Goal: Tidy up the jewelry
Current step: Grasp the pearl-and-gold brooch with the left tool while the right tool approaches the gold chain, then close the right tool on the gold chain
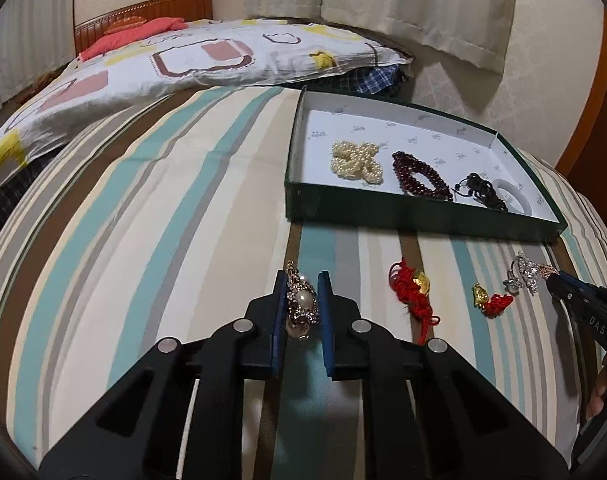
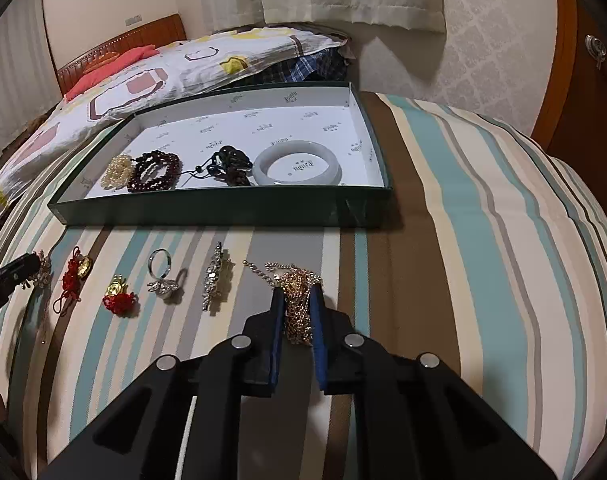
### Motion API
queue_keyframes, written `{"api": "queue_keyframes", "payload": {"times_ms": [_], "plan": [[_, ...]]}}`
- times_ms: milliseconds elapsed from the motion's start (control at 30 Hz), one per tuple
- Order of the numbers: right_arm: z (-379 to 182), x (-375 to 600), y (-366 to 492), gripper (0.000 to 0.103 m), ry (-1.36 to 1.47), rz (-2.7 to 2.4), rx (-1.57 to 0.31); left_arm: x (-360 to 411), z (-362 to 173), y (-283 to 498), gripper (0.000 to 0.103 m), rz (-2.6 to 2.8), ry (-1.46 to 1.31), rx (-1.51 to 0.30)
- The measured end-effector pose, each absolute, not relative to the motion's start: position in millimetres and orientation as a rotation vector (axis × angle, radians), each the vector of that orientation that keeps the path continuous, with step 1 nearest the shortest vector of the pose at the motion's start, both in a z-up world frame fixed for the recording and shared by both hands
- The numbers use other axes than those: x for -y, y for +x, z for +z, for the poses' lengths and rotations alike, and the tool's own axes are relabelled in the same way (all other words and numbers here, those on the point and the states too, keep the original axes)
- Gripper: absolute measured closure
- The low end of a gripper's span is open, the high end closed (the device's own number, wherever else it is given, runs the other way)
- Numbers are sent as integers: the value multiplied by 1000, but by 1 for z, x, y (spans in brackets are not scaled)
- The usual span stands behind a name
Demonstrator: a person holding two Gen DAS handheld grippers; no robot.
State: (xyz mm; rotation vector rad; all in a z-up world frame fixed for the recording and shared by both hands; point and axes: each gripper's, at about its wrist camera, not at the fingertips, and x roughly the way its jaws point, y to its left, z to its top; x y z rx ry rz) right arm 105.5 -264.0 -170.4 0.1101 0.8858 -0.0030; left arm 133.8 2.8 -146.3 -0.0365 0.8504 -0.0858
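My left gripper point(image 1: 302, 280) is closed around a pearl-and-rhinestone brooch point(image 1: 301, 306) on the striped bed cover. My right gripper point(image 2: 297, 294) is closed on a heap of gold chain point(image 2: 297, 304). A green box point(image 2: 223, 210) with a white inside holds a pearl bracelet point(image 2: 117, 176), a dark red bead bracelet point(image 2: 155, 170), a black cord pendant point(image 2: 227, 162) and a pale jade bangle point(image 2: 297, 166). Loose on the cover lie two red-knot gold charms point(image 2: 77, 272) point(image 2: 119, 296), a silver ring point(image 2: 161, 276) and a rhinestone brooch point(image 2: 213, 278).
A patterned quilt point(image 1: 151, 64) and checked cloth lie behind the box. A wooden headboard point(image 1: 143, 14) stands at the far left, curtains at the back, a wooden door point(image 2: 583, 92) at the right. The striped cover point(image 1: 143, 208) stretches left of the box.
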Motion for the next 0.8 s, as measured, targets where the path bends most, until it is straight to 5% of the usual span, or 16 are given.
{"api": "queue_keyframes", "payload": {"times_ms": [800], "plan": [[-156,266,98,91,122,-7,-816,-2,-134,127,89,-96,-66,-817]]}}
